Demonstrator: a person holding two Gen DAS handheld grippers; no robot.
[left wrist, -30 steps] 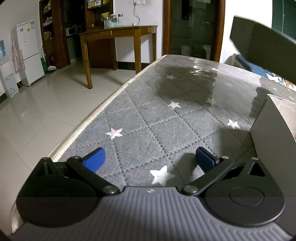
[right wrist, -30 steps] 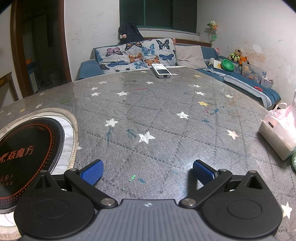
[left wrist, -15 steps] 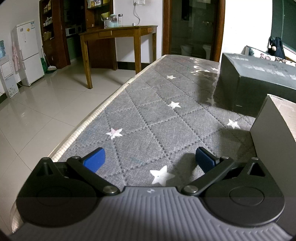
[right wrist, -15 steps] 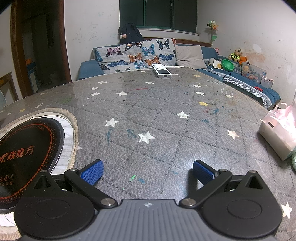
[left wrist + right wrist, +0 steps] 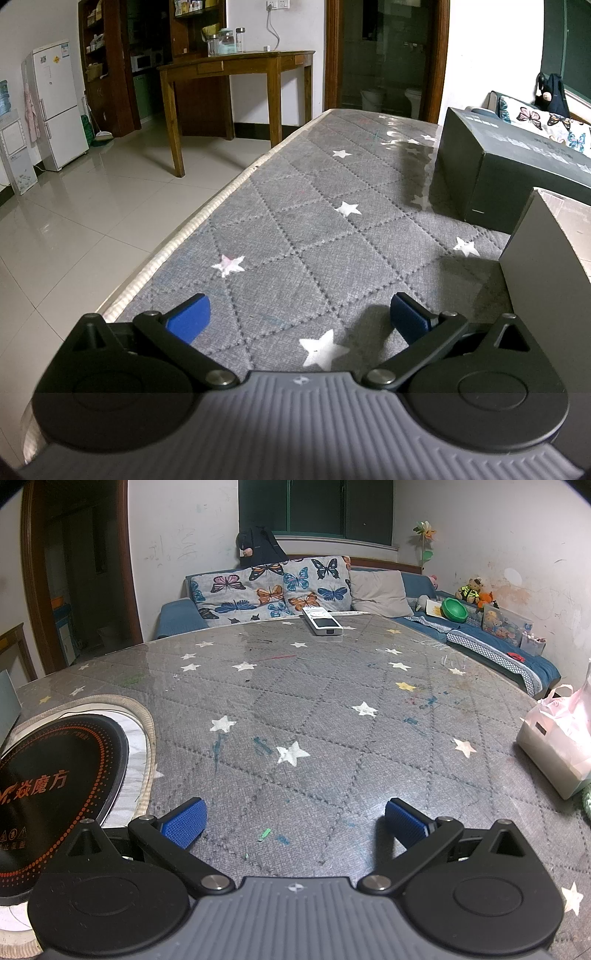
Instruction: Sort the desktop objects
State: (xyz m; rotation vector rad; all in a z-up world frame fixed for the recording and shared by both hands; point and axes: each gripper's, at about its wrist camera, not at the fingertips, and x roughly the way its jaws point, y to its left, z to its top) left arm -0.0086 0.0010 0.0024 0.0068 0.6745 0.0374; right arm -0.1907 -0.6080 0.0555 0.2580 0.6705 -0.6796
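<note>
My left gripper (image 5: 297, 317) is open low over the grey star-patterned table cover (image 5: 317, 229), with nothing between its blue pads. A dark grey box (image 5: 517, 173) lies on the table ahead to the right. A lighter grey box (image 5: 546, 273) stands close by the right finger. In the right wrist view my right gripper (image 5: 295, 821) is also open and empty over the table. A white remote-like device (image 5: 322, 621) lies at the far edge. A white box in a pink plastic bag (image 5: 557, 738) sits at the right.
A round black induction cooktop (image 5: 55, 794) is set into the table at the left of the right wrist view. The table's left edge (image 5: 192, 229) drops to a tiled floor. A sofa with butterfly cushions (image 5: 280, 587) runs behind the table.
The dark grey box has come down onto the table at the right of the left wrist view; a second ago it was higher up and blurred. Both grippers have stayed still.
</note>
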